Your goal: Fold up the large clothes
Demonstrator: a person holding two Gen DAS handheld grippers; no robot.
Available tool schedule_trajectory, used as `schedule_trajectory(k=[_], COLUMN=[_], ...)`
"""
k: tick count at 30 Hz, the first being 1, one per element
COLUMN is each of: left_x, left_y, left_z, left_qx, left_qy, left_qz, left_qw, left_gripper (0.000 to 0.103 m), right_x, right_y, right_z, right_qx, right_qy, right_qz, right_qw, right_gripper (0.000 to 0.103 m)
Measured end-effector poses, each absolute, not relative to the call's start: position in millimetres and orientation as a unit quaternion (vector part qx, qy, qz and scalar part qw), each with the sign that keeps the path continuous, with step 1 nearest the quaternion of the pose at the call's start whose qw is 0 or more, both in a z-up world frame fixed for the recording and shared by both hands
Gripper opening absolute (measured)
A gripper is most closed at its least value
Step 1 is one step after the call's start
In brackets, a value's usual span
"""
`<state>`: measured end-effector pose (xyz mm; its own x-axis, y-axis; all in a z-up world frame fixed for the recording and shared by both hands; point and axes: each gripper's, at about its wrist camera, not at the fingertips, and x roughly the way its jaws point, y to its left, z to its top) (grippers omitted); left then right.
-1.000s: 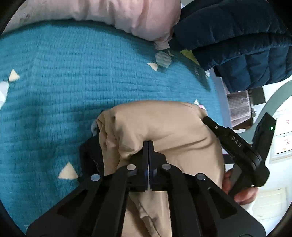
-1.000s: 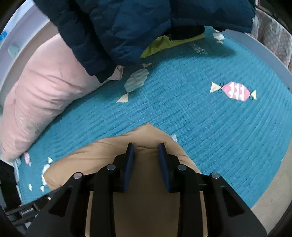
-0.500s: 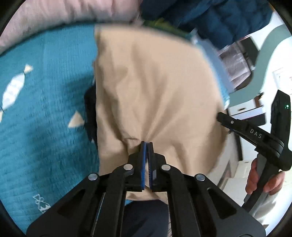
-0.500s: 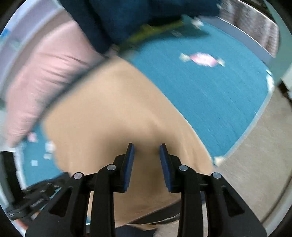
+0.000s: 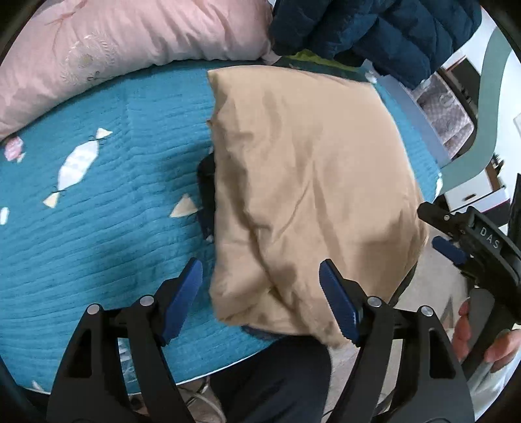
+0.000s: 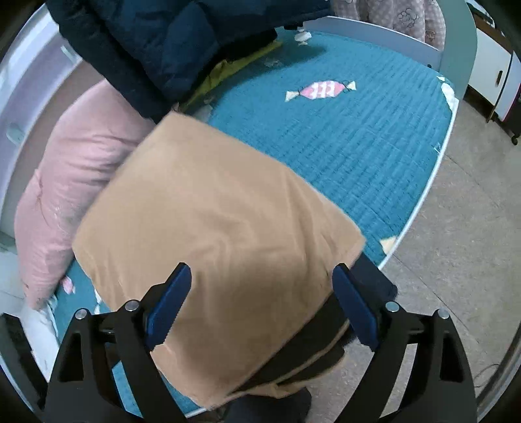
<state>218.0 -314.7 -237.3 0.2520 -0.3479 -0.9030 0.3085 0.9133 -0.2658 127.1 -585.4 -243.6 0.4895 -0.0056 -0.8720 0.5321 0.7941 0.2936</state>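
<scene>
A tan garment (image 5: pixel 309 182) lies folded in a rough rectangle on the teal bed cover (image 5: pixel 97 234), its near edge hanging over the bed's front edge. It also shows in the right wrist view (image 6: pixel 211 247). A dark lining (image 5: pixel 205 195) peeks out at its left side. My left gripper (image 5: pixel 263 302) is open and empty, its jaws wide apart over the garment's near left corner. My right gripper (image 6: pixel 260 306) is open and empty over the garment's near edge; it also shows in the left wrist view (image 5: pixel 462 240).
A pink pillow (image 5: pixel 130 48) lies along the back of the bed. A dark blue puffer jacket (image 5: pixel 374 29) is heaped at the back right. The bed's white rim (image 6: pixel 423 201) borders a beige floor (image 6: pixel 456 260). White furniture (image 6: pixel 498 75) stands at far right.
Both grippers have pulled the tan garment's fold over, laid it flat, then drawn back. My left gripper has let go of the cloth and opened wide; my right has opened wider.
</scene>
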Motion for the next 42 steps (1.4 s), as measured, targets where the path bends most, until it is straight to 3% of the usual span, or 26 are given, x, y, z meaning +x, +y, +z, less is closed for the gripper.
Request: schedule_trajectory(k=[12,25,42], left_x=[182,77,-13], left_y=[-266,-151,-63], left_z=[-196,-95,-15], left_qx=[0.007,0.038,0.004], left_qy=[0.531,0.407,0.310], left_qz=[-0.182,-0.148,-0.143], left_qw=[0.828,0.901,0.940], left_gripper=[0.080,0.090,0.091], right_x=[64,-24,-97], right_y=[-525,-385,-275], right_z=[-196,-106,-40], right_qx=[0.242,0.142,0.034], right_qy=[0.408,0.313,0.197], right_qz=[-0.182,-0.214,-0.263], right_qw=[0.862,0.914,0.944], right_gripper=[0.090,0.091,0.091])
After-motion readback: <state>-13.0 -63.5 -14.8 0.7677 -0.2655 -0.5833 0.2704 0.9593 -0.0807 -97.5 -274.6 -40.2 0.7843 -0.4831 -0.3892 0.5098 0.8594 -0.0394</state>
